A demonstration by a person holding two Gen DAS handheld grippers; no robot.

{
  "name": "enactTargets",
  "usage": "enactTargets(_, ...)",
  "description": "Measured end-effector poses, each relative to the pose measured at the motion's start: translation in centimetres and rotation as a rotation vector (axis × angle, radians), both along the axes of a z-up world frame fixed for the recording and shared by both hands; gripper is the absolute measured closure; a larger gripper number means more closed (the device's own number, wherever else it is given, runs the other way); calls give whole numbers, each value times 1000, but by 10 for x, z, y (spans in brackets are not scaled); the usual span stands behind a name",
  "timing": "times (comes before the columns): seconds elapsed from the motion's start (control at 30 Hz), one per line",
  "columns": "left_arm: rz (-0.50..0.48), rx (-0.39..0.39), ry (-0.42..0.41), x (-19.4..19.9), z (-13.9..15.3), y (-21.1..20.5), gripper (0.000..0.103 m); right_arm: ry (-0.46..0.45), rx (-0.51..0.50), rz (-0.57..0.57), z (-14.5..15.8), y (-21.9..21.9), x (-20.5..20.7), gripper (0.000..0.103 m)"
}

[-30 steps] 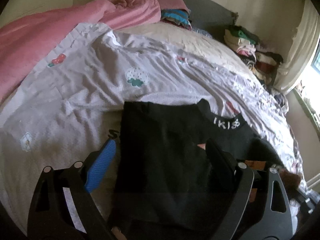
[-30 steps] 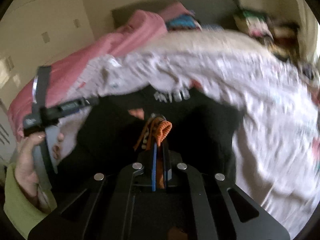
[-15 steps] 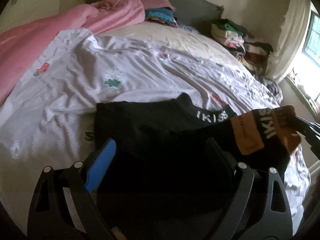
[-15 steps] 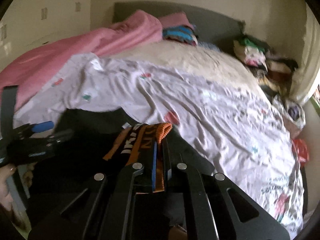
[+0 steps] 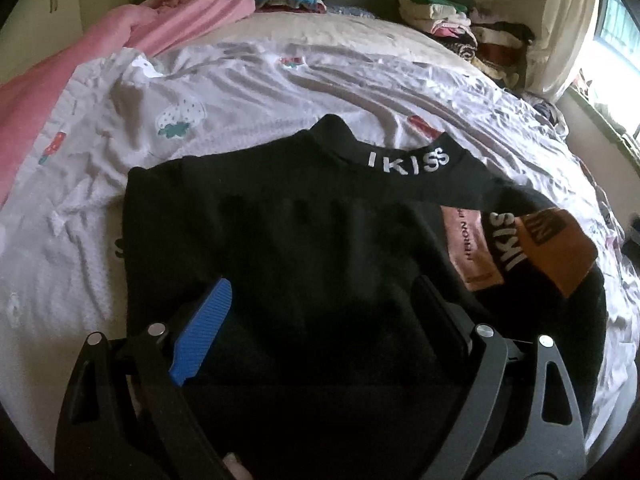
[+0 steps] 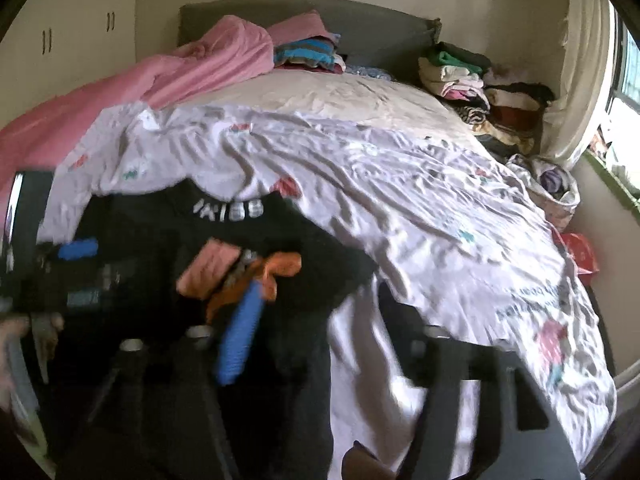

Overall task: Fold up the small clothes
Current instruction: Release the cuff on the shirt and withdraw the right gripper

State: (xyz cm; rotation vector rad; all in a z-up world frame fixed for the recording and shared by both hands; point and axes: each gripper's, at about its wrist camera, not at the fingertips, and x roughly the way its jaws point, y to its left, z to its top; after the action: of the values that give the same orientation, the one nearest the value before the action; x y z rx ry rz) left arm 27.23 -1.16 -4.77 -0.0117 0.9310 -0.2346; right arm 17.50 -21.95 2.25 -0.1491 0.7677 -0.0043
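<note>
Bedroom scene: a bed covered by a white printed sheet (image 5: 248, 92), with a pink blanket (image 5: 132, 40) along its left side and stacks of folded clothes (image 5: 460, 28) at the far right by the window. The black sweater (image 5: 280, 232) lies flat on the sheet, its collar lettered "IKISS" turned toward the headboard, and an orange-patched sleeve (image 5: 552, 248) folded across its right side. The left gripper (image 5: 320, 304) hovers over the sweater's lower body, jaws spread wide and holding nothing. The right gripper (image 6: 316, 320), motion-blurred, is likewise spread wide at the sweater's right edge, beside the sleeve, gripping nothing.
</note>
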Motion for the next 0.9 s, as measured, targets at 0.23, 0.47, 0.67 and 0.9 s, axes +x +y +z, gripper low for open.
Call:
enactTargets(0.23, -1, 4, -1, -1, 0, -1, 19, 92, -145, -22, -47, 16, -9, 23)
enactTargets(0.47, 0, 17, 7, -1, -3, -3, 19, 85, 14, -219, -52, -58, -7, 25)
enactTargets(0.67, -8, 41, 12, -1, -7, -5, 19, 195, 147, -268, -85, -91, -8, 25)
enactTargets(0.9, -9, 44, 9, -2, -6, -5, 19, 128, 242, -199, -52, -89, -28, 23)
